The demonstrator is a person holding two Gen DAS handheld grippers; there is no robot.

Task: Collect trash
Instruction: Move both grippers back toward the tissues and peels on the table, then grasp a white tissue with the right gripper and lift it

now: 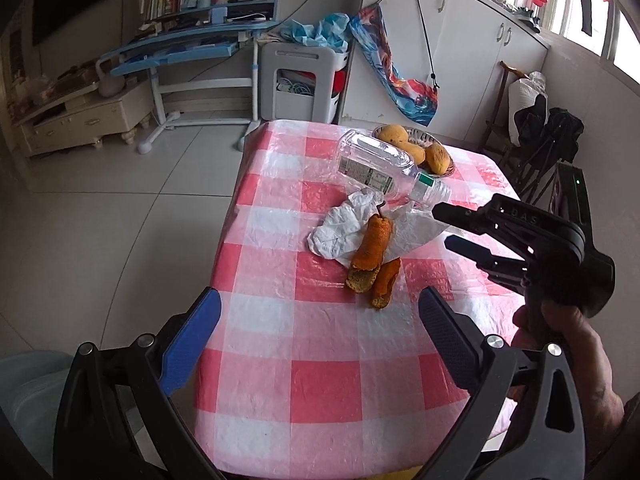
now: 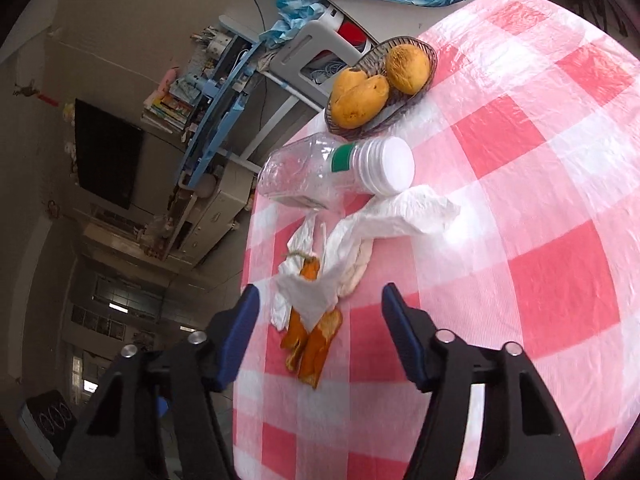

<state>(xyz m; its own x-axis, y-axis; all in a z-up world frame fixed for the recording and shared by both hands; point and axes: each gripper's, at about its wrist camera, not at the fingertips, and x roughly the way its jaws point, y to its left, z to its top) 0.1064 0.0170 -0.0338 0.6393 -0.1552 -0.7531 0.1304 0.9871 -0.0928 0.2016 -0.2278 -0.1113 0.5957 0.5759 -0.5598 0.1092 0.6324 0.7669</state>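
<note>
Right wrist view, centre: light, limp tissue (image 2: 384, 220) over peel (image 2: 312, 344); pinch its bunched middle. Both tools, right (image 2: 320, 332) and left (image 1: 320, 336), open, empty.

Little can be read. The right gripper (image 1: 442, 228), seen from the left wrist camera, carries raised letters on its black body that look like "D A S", partly cut off. The plastic bottle (image 1: 384, 166) lying beside the fruit basket (image 1: 416, 133) has a green and white printed label, but its print is too small to read.
</note>
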